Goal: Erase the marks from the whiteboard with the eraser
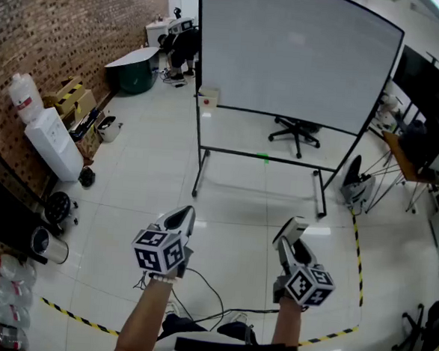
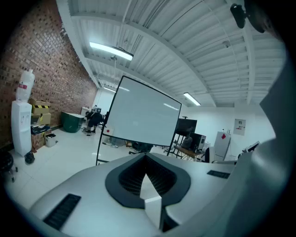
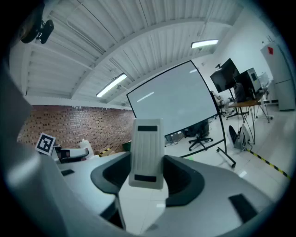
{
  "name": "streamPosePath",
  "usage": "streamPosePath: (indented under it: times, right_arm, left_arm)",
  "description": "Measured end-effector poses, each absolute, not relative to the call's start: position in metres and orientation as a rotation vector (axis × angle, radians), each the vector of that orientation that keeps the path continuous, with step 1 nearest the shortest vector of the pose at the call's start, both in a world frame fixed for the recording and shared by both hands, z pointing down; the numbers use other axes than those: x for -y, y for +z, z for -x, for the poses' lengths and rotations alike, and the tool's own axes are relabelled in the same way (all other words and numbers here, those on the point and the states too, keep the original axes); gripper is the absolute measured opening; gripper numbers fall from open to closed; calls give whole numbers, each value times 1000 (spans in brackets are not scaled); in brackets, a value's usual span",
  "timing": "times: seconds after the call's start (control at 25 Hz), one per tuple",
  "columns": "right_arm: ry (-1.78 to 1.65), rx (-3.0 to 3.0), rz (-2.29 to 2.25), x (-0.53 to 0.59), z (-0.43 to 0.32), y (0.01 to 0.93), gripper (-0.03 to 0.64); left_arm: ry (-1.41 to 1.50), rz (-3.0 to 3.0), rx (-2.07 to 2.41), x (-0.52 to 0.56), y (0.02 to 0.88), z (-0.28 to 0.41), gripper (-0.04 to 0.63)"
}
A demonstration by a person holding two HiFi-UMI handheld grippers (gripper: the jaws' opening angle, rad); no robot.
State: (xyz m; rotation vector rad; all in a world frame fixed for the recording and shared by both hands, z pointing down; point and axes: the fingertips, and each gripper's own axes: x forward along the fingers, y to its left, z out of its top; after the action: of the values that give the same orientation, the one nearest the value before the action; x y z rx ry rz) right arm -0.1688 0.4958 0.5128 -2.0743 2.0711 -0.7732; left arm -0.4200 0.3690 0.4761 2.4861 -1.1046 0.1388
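Site: open lab-type workroom | brick wall (image 1: 58,17), strip lights (image 2: 111,51) | white tiled floor (image 1: 225,201) with yellow-black hazard tape (image 1: 358,256) | wheeled whiteboard (image 1: 295,56), office chair (image 1: 296,131), dark monitor (image 1: 421,80), water dispenser (image 1: 53,141), cardboard boxes (image 1: 71,97)

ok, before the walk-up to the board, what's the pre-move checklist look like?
1. Eraser gripped: ok, the right tool is clamped on it and it stands upright.
2. Left tool free: ok, shut and empty.
3. Whiteboard in reach: not ok, it stands well across the floor.
4. Marks located: cannot tell, none show from here.
5. Walk path: ok ahead, but a cable lies by the feet.
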Motion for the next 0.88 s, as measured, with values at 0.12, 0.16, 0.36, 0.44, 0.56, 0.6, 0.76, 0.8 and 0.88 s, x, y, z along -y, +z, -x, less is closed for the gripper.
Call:
streamPosePath:
  times: [0.12,0.16,0.36,0.44,0.56,0.6,0.76,0.8,0.88]
  right_arm:
    - [-772,-2088,2051,-499,136,522,249]
    - [-773,-2097,2041,-501,125,525,249]
    - [-800,-2126,1991,-508,74,536,249]
    - [-811,-2117,1963,-509,64,535,249]
    - [-785,-2134,1938,-502,53,529,249]
    - [-781,-2136,1936,-498,48,530,249]
    - [-797,-2144,1917,-477,44,549,249]
    - [-805,-2150,1910,-470,45,553,249]
    - [-821,-2162,1906,-454,44,559,249]
  left_arm:
    - [118,-2468,1135,-373,485,394,-11]
    - [110,-2460,1148,-375,487,387,-11]
    - [89,-2419,1209,-389,498,355,-11]
    - [99,-2408,1222,-391,498,349,-11]
    - [95,-2418,1242,-383,491,341,-11]
    - [93,-2426,1248,-378,489,337,-11]
    - [77,-2438,1254,-352,496,326,-12]
    - [73,-2438,1249,-343,499,322,-12]
    - [72,-2435,1226,-324,507,311,-11]
